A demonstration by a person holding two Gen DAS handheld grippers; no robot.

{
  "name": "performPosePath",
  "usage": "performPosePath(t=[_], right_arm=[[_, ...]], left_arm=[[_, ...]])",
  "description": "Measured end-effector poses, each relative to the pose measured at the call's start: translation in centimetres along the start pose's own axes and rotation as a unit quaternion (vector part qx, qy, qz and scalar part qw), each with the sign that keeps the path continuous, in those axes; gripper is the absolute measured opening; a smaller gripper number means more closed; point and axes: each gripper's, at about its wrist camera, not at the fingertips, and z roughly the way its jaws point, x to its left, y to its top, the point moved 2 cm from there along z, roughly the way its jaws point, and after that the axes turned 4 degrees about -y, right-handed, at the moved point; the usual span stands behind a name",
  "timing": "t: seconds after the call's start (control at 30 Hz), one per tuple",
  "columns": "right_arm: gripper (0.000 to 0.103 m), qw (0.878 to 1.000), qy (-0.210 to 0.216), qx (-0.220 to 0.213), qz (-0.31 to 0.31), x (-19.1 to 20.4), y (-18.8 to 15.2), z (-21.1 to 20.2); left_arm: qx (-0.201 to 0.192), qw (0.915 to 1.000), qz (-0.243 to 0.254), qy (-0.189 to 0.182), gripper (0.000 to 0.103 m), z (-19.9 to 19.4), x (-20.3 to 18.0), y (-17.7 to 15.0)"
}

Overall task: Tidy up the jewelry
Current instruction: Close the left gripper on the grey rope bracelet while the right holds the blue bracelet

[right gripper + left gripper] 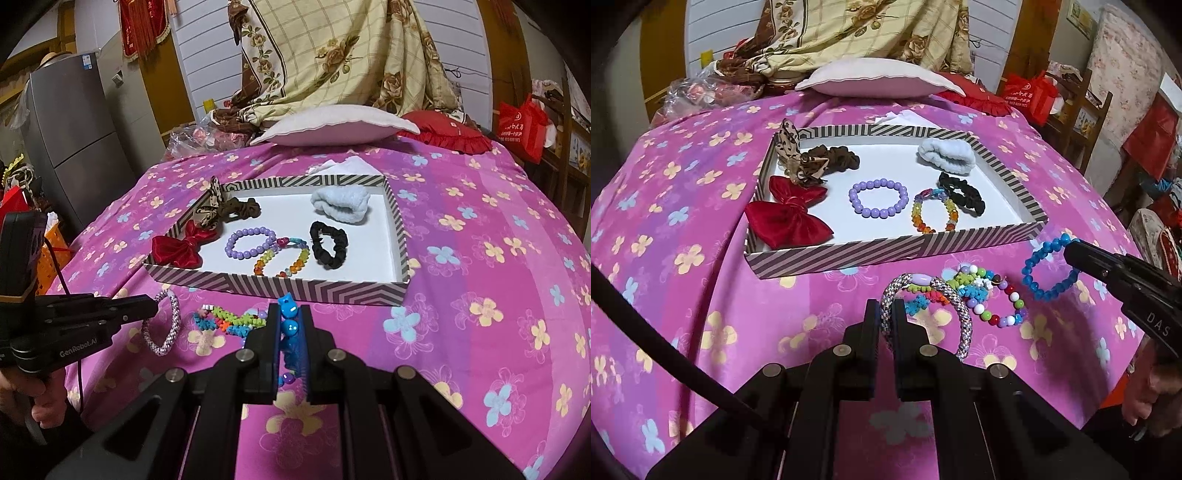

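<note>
Left hand-held gripper (884, 314) clenched on speckled woven rope bracelet (960, 314), lower centre. Right hand-held gripper (290, 314) grasping blue beaded bracelet (290, 328). Both likely bound for striped cardboard tray (849, 254), mid-frame.

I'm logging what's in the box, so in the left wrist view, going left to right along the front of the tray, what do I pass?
Red bow → purple bead bracelet → rainbow bead bracelet → black scrunchie, all inside the striped tray.
</note>
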Motion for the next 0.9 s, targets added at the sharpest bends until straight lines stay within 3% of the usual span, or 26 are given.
performPosePath(t=[0.9], right_arm=[[0.009,1.000,0.001,-0.007,-0.003,0.20,0.26,-0.22]], left_arm=[[-0.003,1.0000,-0.002,0.001,0.002,-0.09,0.20,0.08]])
